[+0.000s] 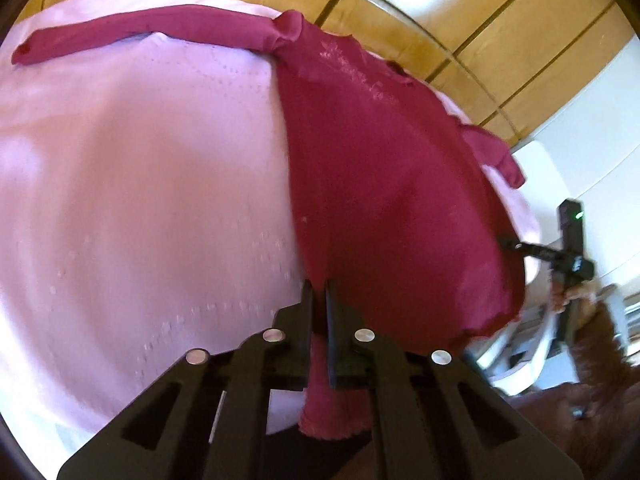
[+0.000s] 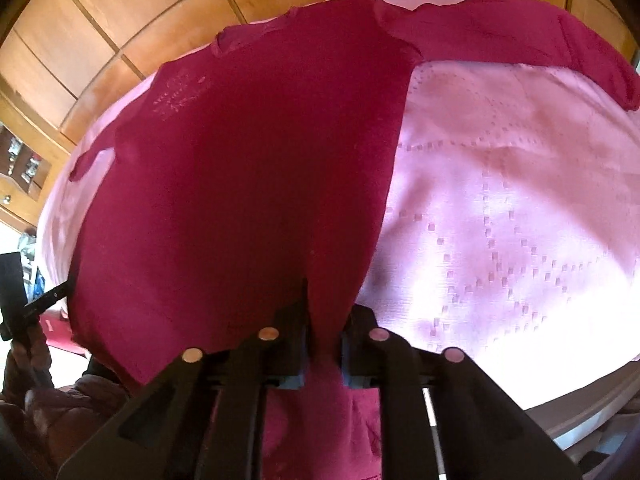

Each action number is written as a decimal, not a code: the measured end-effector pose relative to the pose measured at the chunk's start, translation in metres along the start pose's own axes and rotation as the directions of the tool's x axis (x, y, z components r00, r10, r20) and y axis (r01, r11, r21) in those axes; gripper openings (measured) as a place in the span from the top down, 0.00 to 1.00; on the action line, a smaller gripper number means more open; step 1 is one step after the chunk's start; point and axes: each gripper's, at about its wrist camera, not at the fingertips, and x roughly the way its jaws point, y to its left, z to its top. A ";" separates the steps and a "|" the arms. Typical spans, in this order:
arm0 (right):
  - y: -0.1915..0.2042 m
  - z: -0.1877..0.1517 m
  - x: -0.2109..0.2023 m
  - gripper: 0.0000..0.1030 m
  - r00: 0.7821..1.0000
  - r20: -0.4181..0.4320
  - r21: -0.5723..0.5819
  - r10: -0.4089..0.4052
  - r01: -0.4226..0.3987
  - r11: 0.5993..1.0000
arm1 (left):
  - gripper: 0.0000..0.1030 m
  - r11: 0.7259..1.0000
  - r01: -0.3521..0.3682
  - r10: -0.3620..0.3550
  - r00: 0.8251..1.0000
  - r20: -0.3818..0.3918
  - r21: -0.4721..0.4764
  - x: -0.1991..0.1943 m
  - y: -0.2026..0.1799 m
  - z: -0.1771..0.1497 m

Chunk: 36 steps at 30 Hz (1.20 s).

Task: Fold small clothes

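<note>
Red long-sleeve top [image 1: 380, 168], small, thin knit, lies spread on a pink tablecloth [image 1: 140, 180] over the table, hem toward the person. Left gripper [image 1: 318, 292] has its jaws nearly together with the hem's left corner pinched between them, cloth trailing down below the fingers. Right gripper [image 2: 324, 320] likewise is clamped narrow on the hem's right corner, fabric bunched in the gap. Garment looks light, soft and floppy, no stiffness, likely to drape and wrinkle when lifted; slip risk is low but thin cloth could pull out of a shallow pinch. Hem corners seem the sensible hold for folding bottom up toward the neckline; sleeves would need tucking separately. Left wrist view shows one long sleeve [image 1: 140, 34] stretched straight out across the cloth, the embroidered chest patch, and the right gripper off past the garment's edge. Right wrist view shows the same sleeve at its upper right, the short far sleeve tip at left, wooden panelling [image 2: 100, 20] behind, and the table's rim.
</note>
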 end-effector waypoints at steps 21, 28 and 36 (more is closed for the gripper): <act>0.066 0.234 0.056 0.45 0.979 0.199 -0.088 -0.042 0.061 0.994 | 0.36 0.809 -0.549 0.488 0.827 0.280 0.209 0.088 0.023 0.293; 0.069 0.294 0.105 0.55 0.975 0.170 -0.068 -0.146 0.159 0.985 | 0.36 0.846 -0.518 0.505 0.855 0.123 0.130 0.104 0.123 0.309; 0.071 0.316 0.156 0.98 0.954 0.129 -0.085 -0.271 0.283 0.955 | 0.95 0.912 -0.400 0.381 0.908 0.173 0.092 0.088 0.136 0.288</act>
